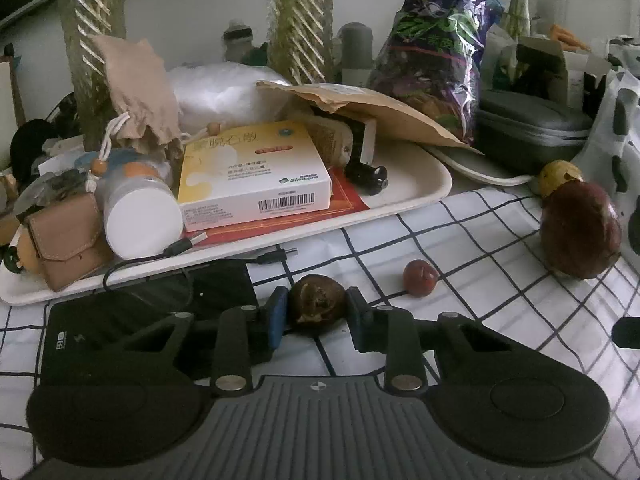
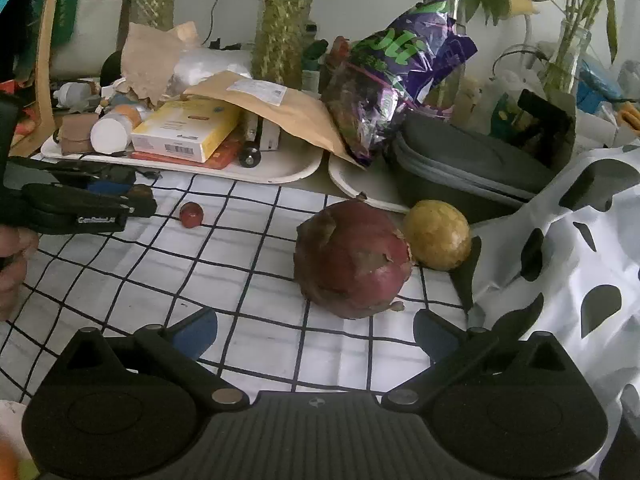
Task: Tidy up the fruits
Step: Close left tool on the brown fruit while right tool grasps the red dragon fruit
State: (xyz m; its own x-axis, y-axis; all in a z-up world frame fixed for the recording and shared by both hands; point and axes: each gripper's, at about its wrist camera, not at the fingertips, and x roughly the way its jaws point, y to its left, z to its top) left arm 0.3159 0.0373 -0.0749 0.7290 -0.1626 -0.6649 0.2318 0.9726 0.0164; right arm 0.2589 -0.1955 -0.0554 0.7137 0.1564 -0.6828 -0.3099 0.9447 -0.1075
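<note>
Left tongs (image 1: pixel 317 312) clamped around dark brown fruit (image 1: pixel 316 303).

Small brown fruit (image 1: pixel 317 299) between jaws

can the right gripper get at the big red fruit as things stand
Probably yes: the right gripper is open, the big red fruit lies just ahead on bare checked cloth, and the yellow fruit only touches its far side.

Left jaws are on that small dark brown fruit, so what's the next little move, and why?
Probably lift it straight up off the checked cloth. The left gripper has its jaws pressed on both sides of the small brown fruit, which sits at cloth level, close to the black device, so rising first avoids dragging.
</note>
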